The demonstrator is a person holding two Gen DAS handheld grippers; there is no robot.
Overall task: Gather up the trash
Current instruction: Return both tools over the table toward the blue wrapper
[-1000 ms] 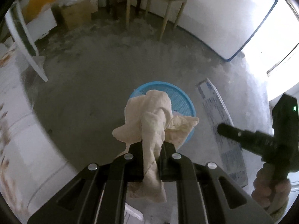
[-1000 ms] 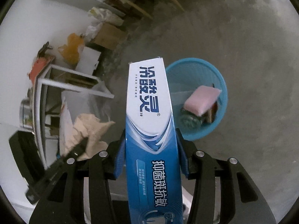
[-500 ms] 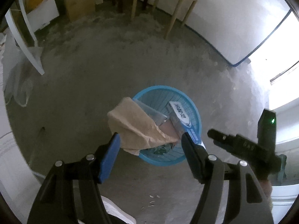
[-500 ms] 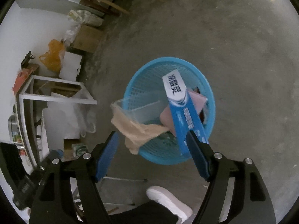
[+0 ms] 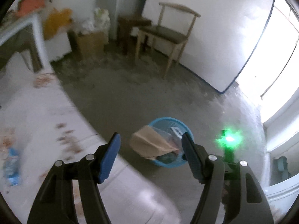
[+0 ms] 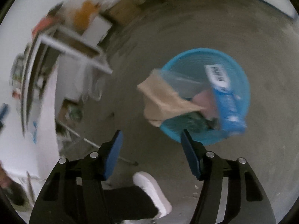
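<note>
A blue plastic basket [image 5: 184, 163] [image 6: 243, 74] stands on the concrete floor. A beige cloth [image 5: 149, 143] [image 6: 166, 97] hangs over its near-left rim. A blue and white toothpaste box [image 6: 226, 97] [image 5: 176, 130] leans inside it, beside pink and clear trash. My left gripper [image 5: 150, 155] is open and empty, above and short of the basket. My right gripper [image 6: 151, 151] is open and empty, up and to the left of the basket. The right gripper's body with a green light [image 5: 229, 140] shows in the left wrist view.
A white table [image 5: 46, 121] with stains and a plastic bottle [image 5: 11, 165] lies at left. A wooden chair [image 5: 168, 35], a cardboard box [image 5: 91, 43] and bags stand along the far wall. A white frame [image 6: 71, 48] and my white shoe [image 6: 151, 190] show in the right wrist view.
Both grippers have let go and lifted away from the basket. The cloth and the toothpaste box now rest in the basket. The left view has swung up toward the table and wall.
</note>
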